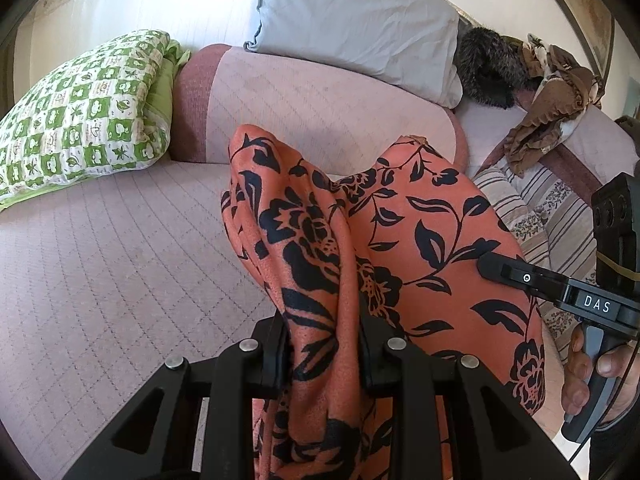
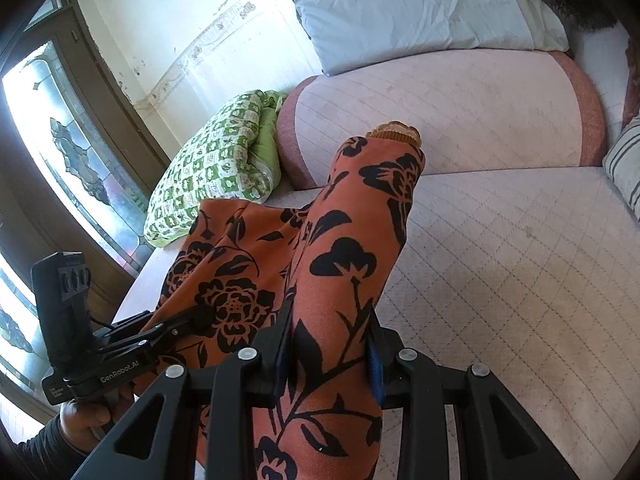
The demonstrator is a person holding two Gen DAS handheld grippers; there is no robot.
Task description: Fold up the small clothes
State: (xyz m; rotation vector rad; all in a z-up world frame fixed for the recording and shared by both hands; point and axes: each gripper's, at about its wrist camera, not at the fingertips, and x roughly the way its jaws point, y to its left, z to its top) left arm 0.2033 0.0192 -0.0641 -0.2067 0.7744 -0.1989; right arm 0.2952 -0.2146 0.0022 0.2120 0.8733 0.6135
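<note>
Currently, the left gripper and the right gripper are each clamped on a separate bunch of the orange floral garment, which hangs between them above the quilted sofa seat. Holding two points apart probably serves to spread the cloth before it is laid flat for folding (the lower hem is out of view). A green checked pillow lies well clear at the sofa's far end.

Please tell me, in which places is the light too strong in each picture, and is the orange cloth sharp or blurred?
Left wrist view: the wall at top left is washed out white; the orange floral cloth is sharp, its weave visible. Right wrist view: the glass door at the left glares strongly, the wall beside it is overexposed; the cloth is sharp. Both views bend straight lines at the edges.
</note>
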